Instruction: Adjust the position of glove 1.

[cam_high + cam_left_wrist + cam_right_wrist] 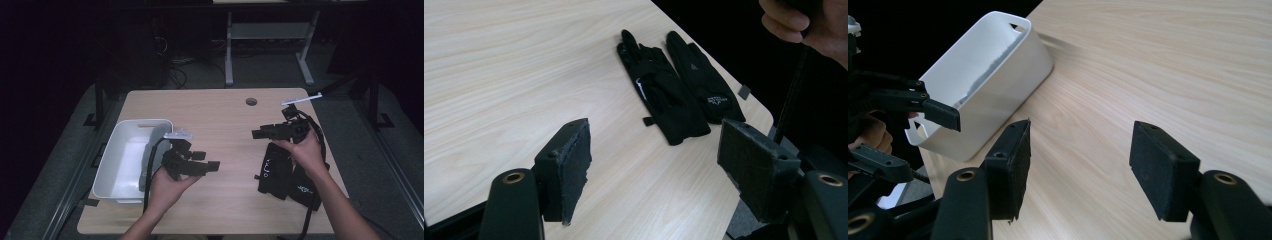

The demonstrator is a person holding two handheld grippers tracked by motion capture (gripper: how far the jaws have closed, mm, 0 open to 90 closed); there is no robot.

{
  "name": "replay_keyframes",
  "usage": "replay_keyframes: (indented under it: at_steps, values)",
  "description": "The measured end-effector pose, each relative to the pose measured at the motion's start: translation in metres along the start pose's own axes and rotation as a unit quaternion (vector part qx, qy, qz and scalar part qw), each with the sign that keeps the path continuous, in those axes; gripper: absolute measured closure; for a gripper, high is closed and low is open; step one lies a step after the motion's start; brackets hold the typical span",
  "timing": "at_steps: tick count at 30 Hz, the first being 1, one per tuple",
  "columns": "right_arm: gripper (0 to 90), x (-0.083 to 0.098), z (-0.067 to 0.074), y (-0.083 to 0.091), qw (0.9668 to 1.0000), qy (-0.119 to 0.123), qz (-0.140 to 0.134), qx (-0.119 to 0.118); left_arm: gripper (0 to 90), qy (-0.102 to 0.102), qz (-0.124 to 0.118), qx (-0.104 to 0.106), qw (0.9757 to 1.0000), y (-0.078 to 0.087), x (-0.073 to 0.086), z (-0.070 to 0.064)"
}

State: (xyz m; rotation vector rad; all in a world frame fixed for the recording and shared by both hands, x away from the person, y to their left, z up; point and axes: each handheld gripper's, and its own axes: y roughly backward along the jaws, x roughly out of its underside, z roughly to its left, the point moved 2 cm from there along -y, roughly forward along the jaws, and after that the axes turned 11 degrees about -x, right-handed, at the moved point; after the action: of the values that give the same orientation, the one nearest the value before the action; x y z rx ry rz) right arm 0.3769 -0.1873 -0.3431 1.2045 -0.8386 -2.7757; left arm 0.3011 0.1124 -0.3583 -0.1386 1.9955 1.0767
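**Gloves lie flat while both hand-held grippers stand released**

Gloves, a black pair, rest side by side on the right part of the light wooden table [225, 120], close to its right edge. The left glove [663, 97] carries a small white mark on its back, a curved stroke; too small to read as a name. The right glove [704, 80] has a small white logo with tiny lettering near its cuff, which cannot be made out. In the high view the same pair [280, 175] lies partly under the person's right forearm, and white print shows on each glove there too, again unreadable. The two gloves touch or nearly touch along their inner sides, fingers pointing away from the near edge.

The left hand-held gripper [207, 162] is held over the middle of the table, just right of the white bin [112, 170], its jaws pointing toward the gloves. In its own view the two padded jaws stand wide apart with bare table between them; it is released and grasps nothing.

The right hand-held gripper [260, 132] hangs above the table just beyond the gloves, jaws aimed leftward at the bin. Its jaws are likewise spread, with only wood grain between them.

The white bin sits at the table's left edge, with a slot handle in its far wall and a grey lining inside. No writing shows on it.
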Motion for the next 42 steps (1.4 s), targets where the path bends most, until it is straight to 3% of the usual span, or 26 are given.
replay_keyframes:
  at_steps: [15, 30, 42]
  values:
    - [41.0, 0.038, -0.015, 0.043, 0.9991, -0.018, -0.013, 0.036, 28.2, -0.022, 0.006, 0.015, 0.9996, -0.021, -0.002, -0.019]
    - [41.7, 0.073, -0.027, 0.057, 0.9977, -0.02, -0.006, 0.064, 27.3, -0.048, 0.015, 0.019, 0.9985, -0.047, 0.002, -0.041]
    - [42.5, 0.11, -0.051, 0.079, 0.994, -0.057, -0.006, 0.093, 26.8, -0.051, 0.017, 0.027, 0.9982, -0.059, 0.002, -0.047]
